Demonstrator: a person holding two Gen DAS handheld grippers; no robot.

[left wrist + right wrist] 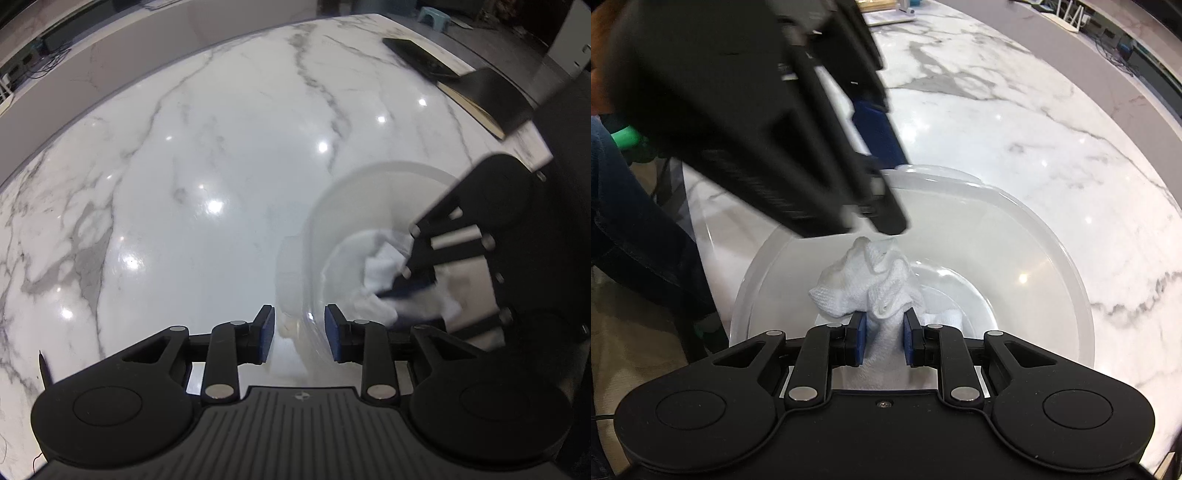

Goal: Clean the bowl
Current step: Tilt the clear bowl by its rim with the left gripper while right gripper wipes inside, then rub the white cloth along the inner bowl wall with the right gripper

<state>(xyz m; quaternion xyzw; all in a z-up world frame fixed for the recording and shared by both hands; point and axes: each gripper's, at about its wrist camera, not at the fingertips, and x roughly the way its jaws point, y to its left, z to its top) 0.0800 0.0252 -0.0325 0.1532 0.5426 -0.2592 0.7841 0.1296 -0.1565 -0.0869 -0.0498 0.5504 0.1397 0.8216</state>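
- The clear plastic bowl (1015, 236) sits on the white marble counter (184, 184), near its edge.
- Right gripper (884, 341) is pinched tight on a bunched white cloth (871, 284), down inside the bowl.
- Left gripper (299, 334) has the bowl's rim wall between its pads; whether they actually squeeze it, can't tell, it's blurry.
- From the right wrist, the left gripper's black body blocks the bowl's far-left side.
- A black phone (419, 59) and a dark notebook (487, 99) lie well apart at the far corner.
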